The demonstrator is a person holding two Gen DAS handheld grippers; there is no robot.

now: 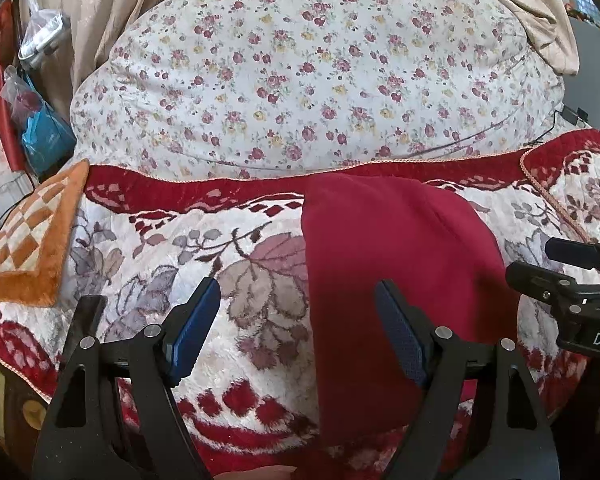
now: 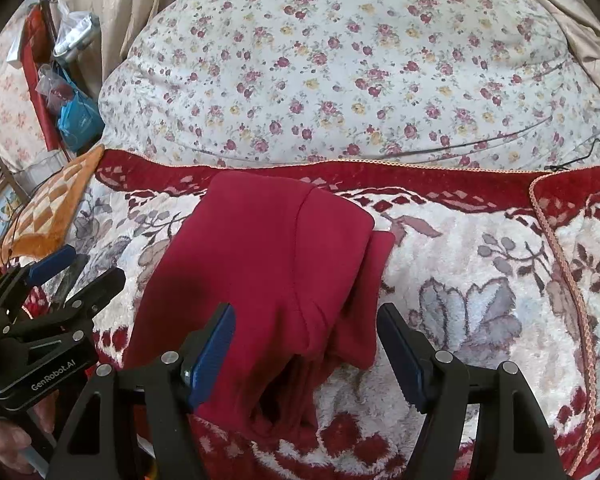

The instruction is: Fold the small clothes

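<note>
A dark red small garment (image 1: 396,264) lies partly folded on a plush red-and-white floral blanket (image 1: 220,264); it also shows in the right wrist view (image 2: 268,264), with a bunched end near the front. My left gripper (image 1: 298,304) is open, hovering over the garment's left edge, holding nothing. My right gripper (image 2: 306,332) is open over the garment's near bunched end, holding nothing. The right gripper shows at the right edge of the left wrist view (image 1: 560,268). The left gripper shows at the left of the right wrist view (image 2: 72,268).
A large flower-print quilt (image 1: 308,72) is piled behind the blanket. An orange checked cushion (image 1: 32,240) lies at the left. Plastic bags (image 1: 40,120) hang at the far left by a beige curtain (image 1: 100,8). A thin black cable (image 2: 572,160) lies at the right.
</note>
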